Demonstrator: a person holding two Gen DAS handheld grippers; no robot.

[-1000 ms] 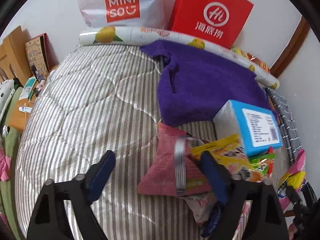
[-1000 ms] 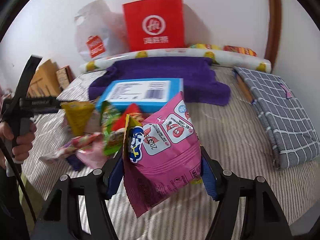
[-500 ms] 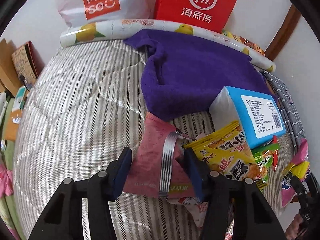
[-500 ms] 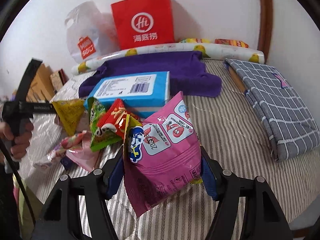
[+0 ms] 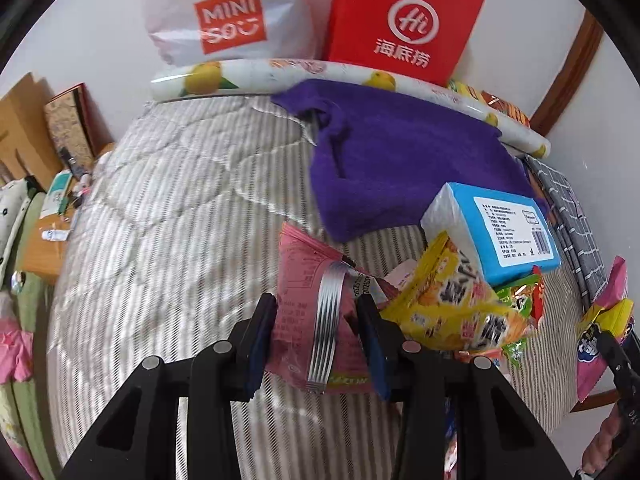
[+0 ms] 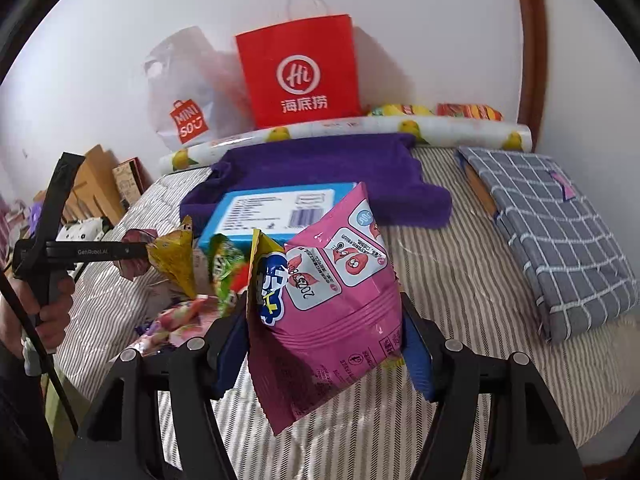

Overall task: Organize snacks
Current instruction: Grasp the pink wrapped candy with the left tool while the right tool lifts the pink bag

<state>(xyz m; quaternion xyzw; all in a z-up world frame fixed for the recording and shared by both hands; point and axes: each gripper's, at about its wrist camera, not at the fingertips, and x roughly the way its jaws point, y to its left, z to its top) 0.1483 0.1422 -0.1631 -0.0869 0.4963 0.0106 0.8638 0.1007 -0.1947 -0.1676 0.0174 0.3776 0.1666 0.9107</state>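
My left gripper (image 5: 318,326) is shut on a dusty-pink snack packet (image 5: 304,280) with a silver seam, at the left edge of a snack pile on the striped bed (image 5: 168,216). A yellow packet (image 5: 448,308), a green packet (image 5: 520,292) and a blue-and-white box (image 5: 504,228) lie to its right. My right gripper (image 6: 324,344) is shut on a bright pink snack bag (image 6: 340,304) and holds it upright above the bed. The left gripper (image 6: 136,250) with its packet shows at the left of the right wrist view.
A purple towel (image 5: 404,160) lies behind the pile. A red paper bag (image 5: 404,24), a white Miniso bag (image 5: 228,16) and a lemon-print roll (image 5: 248,76) stand along the wall. A grey checked cushion (image 6: 556,232) lies at the bed's right. Cluttered furniture stands left.
My left gripper moved forward and closed on the dusty-pink packet, and lifts it. My right gripper kept hold of the pink bag and rose slightly.
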